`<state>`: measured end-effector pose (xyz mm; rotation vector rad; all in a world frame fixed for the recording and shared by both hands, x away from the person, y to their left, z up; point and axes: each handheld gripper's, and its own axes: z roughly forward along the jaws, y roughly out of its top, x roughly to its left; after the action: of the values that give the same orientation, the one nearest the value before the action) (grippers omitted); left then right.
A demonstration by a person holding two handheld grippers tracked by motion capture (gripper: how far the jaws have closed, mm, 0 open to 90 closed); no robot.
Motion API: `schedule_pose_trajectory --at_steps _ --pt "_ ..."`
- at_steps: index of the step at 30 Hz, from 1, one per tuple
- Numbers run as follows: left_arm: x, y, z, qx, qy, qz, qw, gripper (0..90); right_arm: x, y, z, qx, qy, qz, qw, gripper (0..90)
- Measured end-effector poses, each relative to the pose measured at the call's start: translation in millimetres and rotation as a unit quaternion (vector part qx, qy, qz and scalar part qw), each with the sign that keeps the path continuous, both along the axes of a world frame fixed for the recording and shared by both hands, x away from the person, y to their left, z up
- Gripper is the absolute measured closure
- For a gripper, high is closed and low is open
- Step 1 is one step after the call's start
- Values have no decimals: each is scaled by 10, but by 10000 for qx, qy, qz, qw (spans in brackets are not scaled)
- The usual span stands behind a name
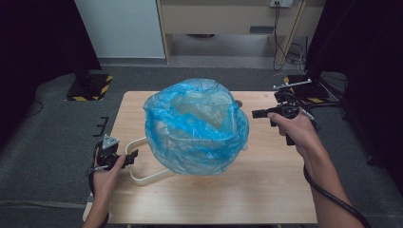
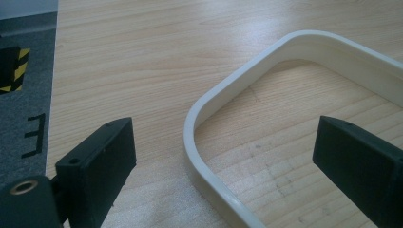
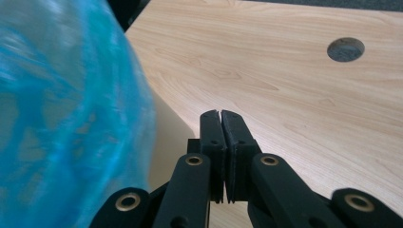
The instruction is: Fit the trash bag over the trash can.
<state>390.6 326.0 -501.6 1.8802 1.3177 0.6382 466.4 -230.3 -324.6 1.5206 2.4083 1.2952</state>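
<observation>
A blue plastic bag [image 1: 195,126] billows over a cream bin in the middle of the wooden table [image 1: 266,190]. In the right gripper view the bag [image 3: 62,118] is at the left, with the bin's cream wall [image 3: 168,137] beside it. My right gripper [image 1: 254,114] [image 3: 221,114] is just right of the bag, shut, with nothing between its jaws. A cream rounded frame [image 1: 142,178] [image 2: 209,99] lies flat on the table at the left, partly under the bag. My left gripper [image 1: 133,156] [image 2: 225,137] is open, its jaws standing either side of the frame's corner without touching it.
A round hole [image 3: 345,49] [image 1: 239,103] is cut in the table behind the bag. The table's left edge [image 2: 52,95] runs close to my left gripper, with grey floor beyond. Black-and-yellow striped bases [image 1: 90,88] stand on the floor at the back.
</observation>
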Motion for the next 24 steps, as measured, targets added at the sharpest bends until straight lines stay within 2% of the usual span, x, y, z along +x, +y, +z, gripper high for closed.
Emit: schedule_pose_trajectory --at_steps 11,24 --pt "-6 -2 -6 23 14 -33 10000 62 57 -175 -361 19 128 -204 9997 855" --pt "-9 -33 5 86 15 -170 9998 58 103 -318 -777 106 312 -385 9987 749"
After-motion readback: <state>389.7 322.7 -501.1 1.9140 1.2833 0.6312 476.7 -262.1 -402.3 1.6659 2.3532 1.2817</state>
